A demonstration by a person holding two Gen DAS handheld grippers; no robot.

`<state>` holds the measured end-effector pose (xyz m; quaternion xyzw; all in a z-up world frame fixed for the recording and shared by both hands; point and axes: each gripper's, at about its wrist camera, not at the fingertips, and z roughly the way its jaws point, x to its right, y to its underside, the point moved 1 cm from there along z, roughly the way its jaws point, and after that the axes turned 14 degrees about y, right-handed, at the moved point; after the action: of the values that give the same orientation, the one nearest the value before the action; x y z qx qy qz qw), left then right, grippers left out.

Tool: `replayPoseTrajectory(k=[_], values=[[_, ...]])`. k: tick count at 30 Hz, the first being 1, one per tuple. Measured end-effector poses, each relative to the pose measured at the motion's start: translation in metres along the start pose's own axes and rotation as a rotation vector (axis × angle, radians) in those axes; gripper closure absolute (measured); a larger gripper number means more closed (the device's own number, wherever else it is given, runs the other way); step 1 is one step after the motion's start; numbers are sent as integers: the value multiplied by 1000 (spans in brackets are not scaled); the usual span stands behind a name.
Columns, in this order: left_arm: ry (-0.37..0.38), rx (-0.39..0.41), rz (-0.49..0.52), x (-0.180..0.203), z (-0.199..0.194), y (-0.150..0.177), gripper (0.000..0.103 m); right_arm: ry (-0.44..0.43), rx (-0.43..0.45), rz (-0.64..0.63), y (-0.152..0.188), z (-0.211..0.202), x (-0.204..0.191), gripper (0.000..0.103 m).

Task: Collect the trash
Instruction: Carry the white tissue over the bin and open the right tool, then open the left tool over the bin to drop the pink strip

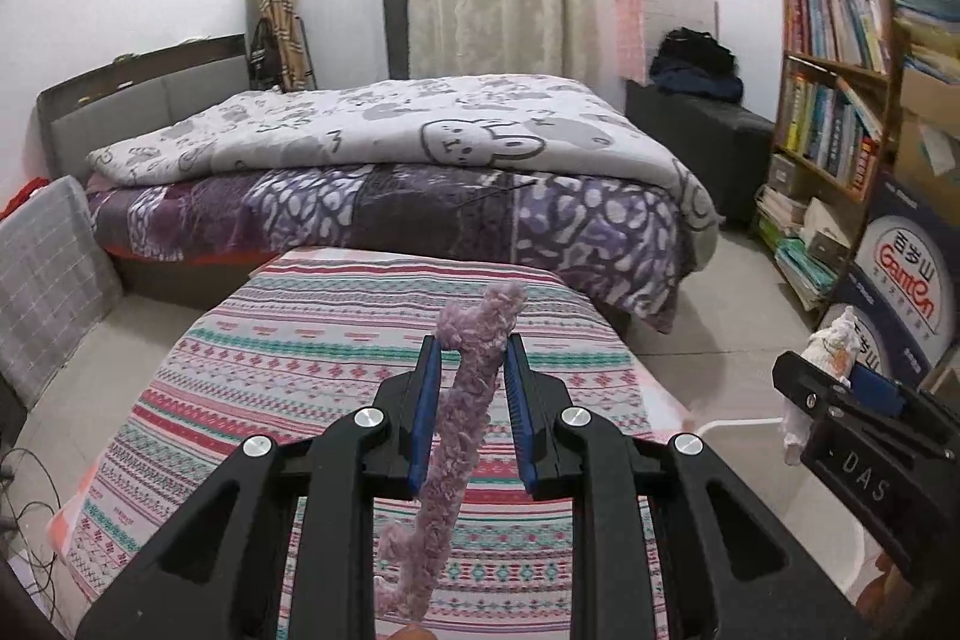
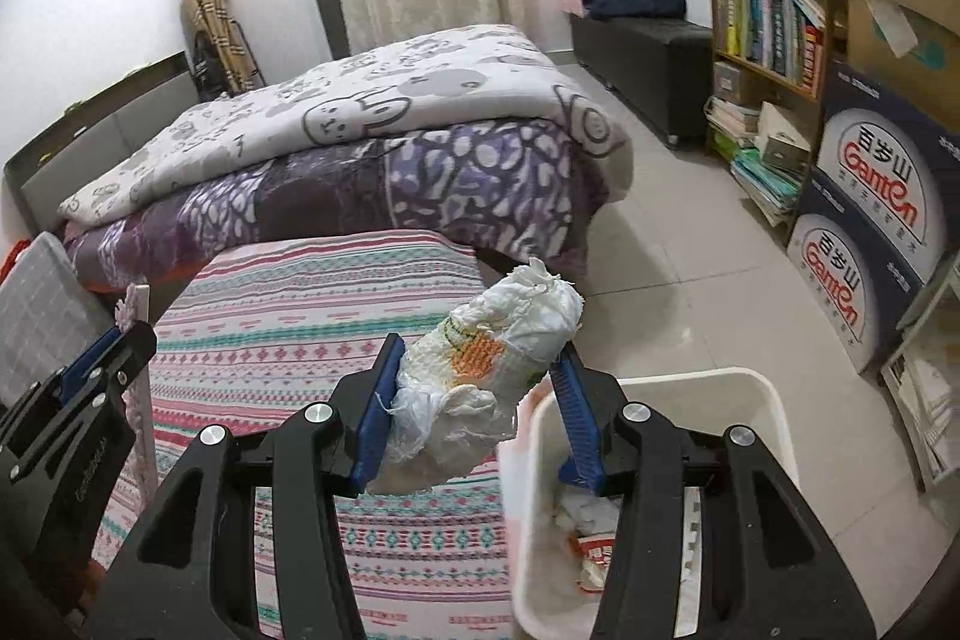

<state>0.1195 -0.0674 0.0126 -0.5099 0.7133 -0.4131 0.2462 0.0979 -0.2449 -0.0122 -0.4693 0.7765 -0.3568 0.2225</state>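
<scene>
Your left gripper [image 1: 474,346] pinched the fuzzy purple strip [image 1: 462,418] at frame centre, your right gripper [image 2: 480,358] clamped the crumpled white wad [image 2: 504,358] beside the white bin [image 2: 774,400] rim at lower right, striped cloth [image 2: 312,340] below, bare tiled floor [image 2: 690,232] open at right.

Left gripper [image 1: 474,346] clamped; right gripper [image 2: 480,358] clamped, wider.

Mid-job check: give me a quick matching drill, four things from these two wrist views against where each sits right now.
Things:
1. fuzzy purple strip
2. crumpled white wad
3. white bin
4. striped cloth

Places:
A. on the floor at the table's right edge, scraps inside
B. between the left gripper fingers
C. spread over the table
D. clamped in the right gripper

Pairs: 1-B, 2-D, 3-A, 4-C
</scene>
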Motion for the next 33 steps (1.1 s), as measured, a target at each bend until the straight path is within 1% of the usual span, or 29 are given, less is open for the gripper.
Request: replayPoseTrajectory(k=[7,11,16,22,26,28,31,33], values=[[53,-18,46,30,9,6,81,69,-26,38,0,8,35,56],[98,-34,75,50,14,10,81,114,-44,79,1,12,57,53],[156,-66,91,71,22,16,81,179,-30,130,2,11,88,36],[211,-93,123,98,31,23,81,235,-36,189,4,12,123,26],[257,-120,136,114,38,30,80,267,-35,210,6,12,142,23],[280,-136,135,122,41,33,80,283,-35,221,7,12,151,18],[323,-166,132,134,48,38,80,300,-35,244,8,12,165,13],[369,-199,125,143,54,42,79,310,-34,262,9,11,174,9]])
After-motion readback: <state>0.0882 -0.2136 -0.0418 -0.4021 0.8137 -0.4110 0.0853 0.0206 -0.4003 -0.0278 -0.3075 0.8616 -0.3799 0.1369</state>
